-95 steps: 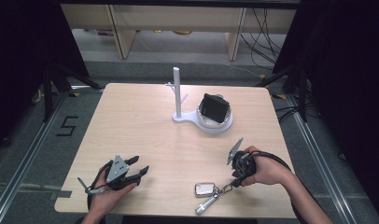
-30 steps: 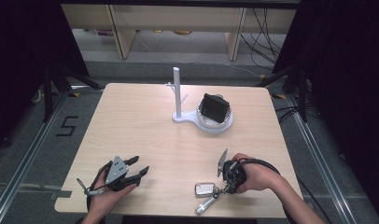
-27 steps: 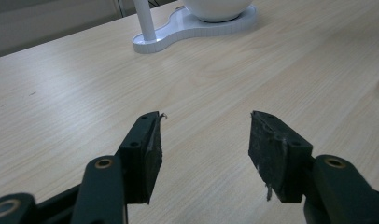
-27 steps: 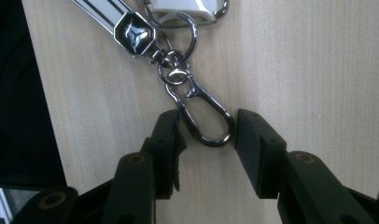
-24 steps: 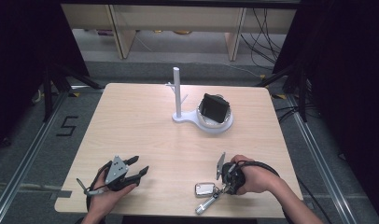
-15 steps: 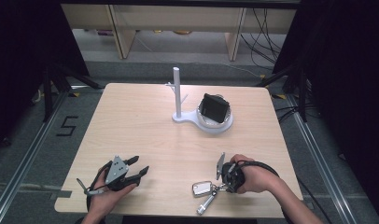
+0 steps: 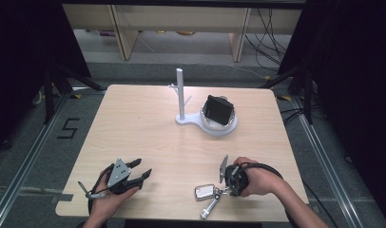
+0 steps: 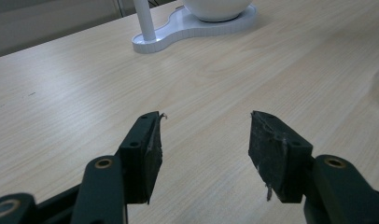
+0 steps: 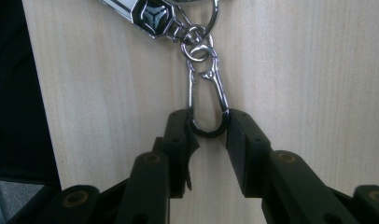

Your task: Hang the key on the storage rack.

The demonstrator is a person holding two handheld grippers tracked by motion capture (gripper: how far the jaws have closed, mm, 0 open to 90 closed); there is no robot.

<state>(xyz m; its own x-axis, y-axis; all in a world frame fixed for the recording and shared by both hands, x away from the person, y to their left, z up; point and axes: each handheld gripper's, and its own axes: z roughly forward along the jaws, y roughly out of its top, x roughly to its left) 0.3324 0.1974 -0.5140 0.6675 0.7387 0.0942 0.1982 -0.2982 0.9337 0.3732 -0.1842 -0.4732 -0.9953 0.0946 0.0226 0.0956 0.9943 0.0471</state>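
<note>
Pick-up step: right tool [image 9: 208,122] is clamping, its jaws having just been closing, on the keyring's carabiner clip [image 9: 206,100] on the tabletop [image 7: 181,152]; left tool [image 8: 204,140] is idling, jaws apart; a lift toward the white stand [image 7: 181,95] probably follows.

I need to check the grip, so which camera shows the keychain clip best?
The right gripper view: the clip sits close up, its end between the right gripper pads. The high view shows the keychain small, and the left gripper view doesn't help.

Around the light wooden table [image 7: 148,133] lies grey floor [image 7: 48,142] with a taped "5" [image 7: 67,128] at its left, pale shelving [image 7: 181,19] beyond, black cables [image 7: 272,28] trailing beyond its far right corner.
</note>
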